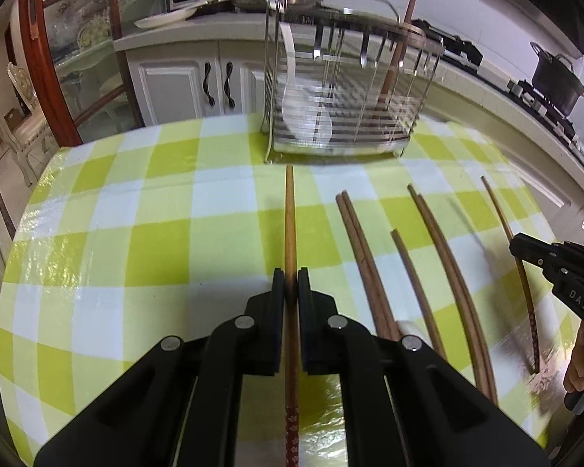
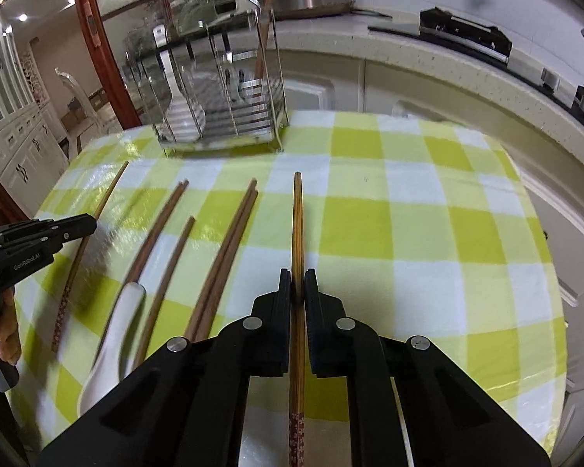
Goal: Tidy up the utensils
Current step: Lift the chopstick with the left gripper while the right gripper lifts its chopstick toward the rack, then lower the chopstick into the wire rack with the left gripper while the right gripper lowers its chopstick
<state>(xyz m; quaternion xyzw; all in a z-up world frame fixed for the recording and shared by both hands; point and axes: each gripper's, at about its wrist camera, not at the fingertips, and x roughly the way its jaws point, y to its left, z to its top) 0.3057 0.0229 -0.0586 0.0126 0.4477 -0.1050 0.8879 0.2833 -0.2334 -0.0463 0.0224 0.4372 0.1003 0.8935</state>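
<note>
My left gripper (image 1: pixel 291 286) is shut on a wooden chopstick (image 1: pixel 289 218) with a red patterned end, its tip toward the metal utensil rack (image 1: pixel 342 89). My right gripper (image 2: pixel 298 286) is shut on a second such chopstick (image 2: pixel 298 225). Each gripper shows in the other's view: the right one (image 1: pixel 525 243) at the far right, the left one (image 2: pixel 78 225) at the far left. Several brown chopsticks (image 1: pixel 364 249) (image 2: pixel 229 249) and a white ceramic spoon (image 2: pixel 116 323) lie on the checked tablecloth between them. The rack (image 2: pixel 218 89) holds a white spoon (image 1: pixel 303 113) and an upright wooden stick (image 1: pixel 399 39).
The round table (image 1: pixel 136 214) has a green and white checked cloth. Behind it runs a kitchen counter (image 1: pixel 198 33) with a pot (image 1: pixel 556 78) on a stove at the right, a rice cooker and a plate. A glass door with a red frame (image 1: pixel 39 58) stands at the left.
</note>
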